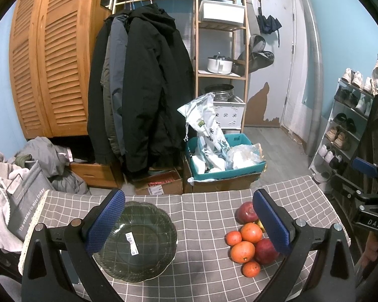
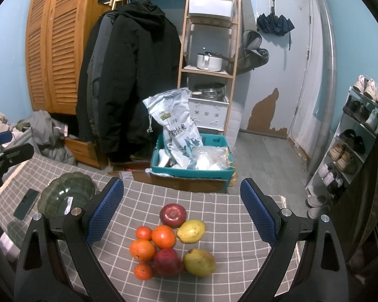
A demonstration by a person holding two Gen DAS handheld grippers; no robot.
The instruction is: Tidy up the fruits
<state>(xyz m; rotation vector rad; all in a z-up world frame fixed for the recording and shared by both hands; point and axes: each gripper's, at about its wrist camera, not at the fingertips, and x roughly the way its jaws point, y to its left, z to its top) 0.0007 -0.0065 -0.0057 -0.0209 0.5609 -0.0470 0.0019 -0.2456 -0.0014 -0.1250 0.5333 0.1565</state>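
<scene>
Checked-cloth bench (image 2: 229,226), coats and shelving behind | green glass plate (image 1: 148,229) bare | fruit pile (image 2: 171,241) loose alongside | both grippers' fingers apart, empty.

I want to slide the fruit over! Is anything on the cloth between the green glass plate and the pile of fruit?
No. In the left wrist view, only bare grey checked tablecloth lies between the green glass plate and the fruit pile.

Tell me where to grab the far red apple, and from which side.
Take the far red apple across its round middle, coming down from above with the right claw. Its stem dimple faces up, its far side is clear, and an orange and pear crowd its near side.
</scene>
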